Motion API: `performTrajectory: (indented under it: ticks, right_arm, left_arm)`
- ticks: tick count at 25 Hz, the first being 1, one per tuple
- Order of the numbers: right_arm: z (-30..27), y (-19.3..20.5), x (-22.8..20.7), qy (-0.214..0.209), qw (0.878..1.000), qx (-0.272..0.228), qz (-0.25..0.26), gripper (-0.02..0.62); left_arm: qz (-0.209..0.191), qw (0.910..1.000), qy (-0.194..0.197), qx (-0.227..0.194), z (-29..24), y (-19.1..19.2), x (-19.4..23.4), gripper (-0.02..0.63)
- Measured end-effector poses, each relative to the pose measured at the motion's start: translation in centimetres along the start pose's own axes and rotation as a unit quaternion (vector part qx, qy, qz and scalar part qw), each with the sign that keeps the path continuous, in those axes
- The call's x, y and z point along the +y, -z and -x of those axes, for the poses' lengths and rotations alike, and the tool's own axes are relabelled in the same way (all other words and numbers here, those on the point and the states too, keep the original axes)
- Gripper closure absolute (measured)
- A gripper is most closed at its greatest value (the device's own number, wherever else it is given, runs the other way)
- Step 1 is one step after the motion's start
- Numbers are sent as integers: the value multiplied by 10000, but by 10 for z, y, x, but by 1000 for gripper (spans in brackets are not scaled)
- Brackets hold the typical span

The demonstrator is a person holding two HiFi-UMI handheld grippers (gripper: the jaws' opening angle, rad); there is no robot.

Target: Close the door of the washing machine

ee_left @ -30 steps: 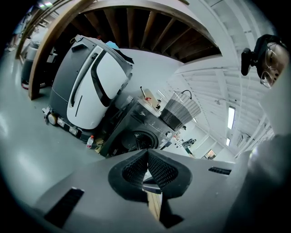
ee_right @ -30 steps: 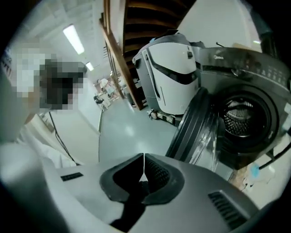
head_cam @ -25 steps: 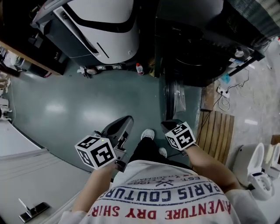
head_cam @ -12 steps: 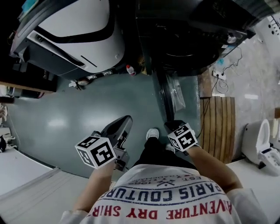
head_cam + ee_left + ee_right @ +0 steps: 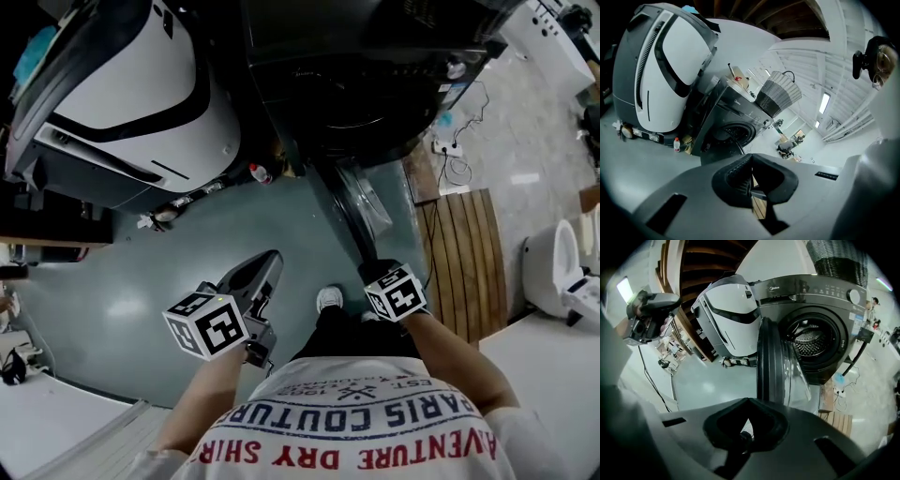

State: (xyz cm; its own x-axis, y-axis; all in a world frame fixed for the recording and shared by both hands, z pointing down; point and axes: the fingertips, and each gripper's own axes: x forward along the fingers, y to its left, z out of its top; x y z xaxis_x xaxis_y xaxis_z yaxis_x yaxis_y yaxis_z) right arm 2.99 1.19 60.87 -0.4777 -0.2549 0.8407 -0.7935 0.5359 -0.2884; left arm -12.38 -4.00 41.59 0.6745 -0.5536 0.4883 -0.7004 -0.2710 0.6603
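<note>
The dark front-loading washing machine [image 5: 366, 84] stands ahead of me, its round door [image 5: 361, 202] swung wide open and seen edge-on. In the right gripper view the door [image 5: 773, 362] stands just beyond the jaws, left of the open drum [image 5: 818, 341]. My right gripper [image 5: 380, 272] is shut on nothing, a short way in front of the door's lower edge and apart from it. My left gripper [image 5: 264, 262] is also shut and empty, over the grey floor to the left. In the left gripper view the washing machine [image 5: 736, 112] lies farther off, beyond the gripper [image 5: 751, 161].
A large white-and-black machine [image 5: 122, 84] stands left of the washer, with a small bottle [image 5: 261, 174] on the floor between them. A wooden slatted mat [image 5: 464, 253] lies to the right, a toilet [image 5: 562, 272] beyond it. A woven basket [image 5: 778, 91] sits on the washer.
The head view has swung, so the washer and its door sit more to the left and nearer. The right gripper has edged toward the door. Both grippers stay shut.
</note>
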Motion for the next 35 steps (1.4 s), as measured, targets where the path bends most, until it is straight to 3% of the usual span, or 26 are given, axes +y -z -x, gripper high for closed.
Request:
performTrajectory:
  ticks: [15,35]
  right_arm:
    - [26,-8,-93,566,9958,-350,-635,574]
    - [47,-56,-243,560,9829,-1047,-1406,574]
  left_arm:
    - [-321,9969,358,630,-64,0,-14,581]
    - [-282,9978,-26,602,-163,-23,-59,581]
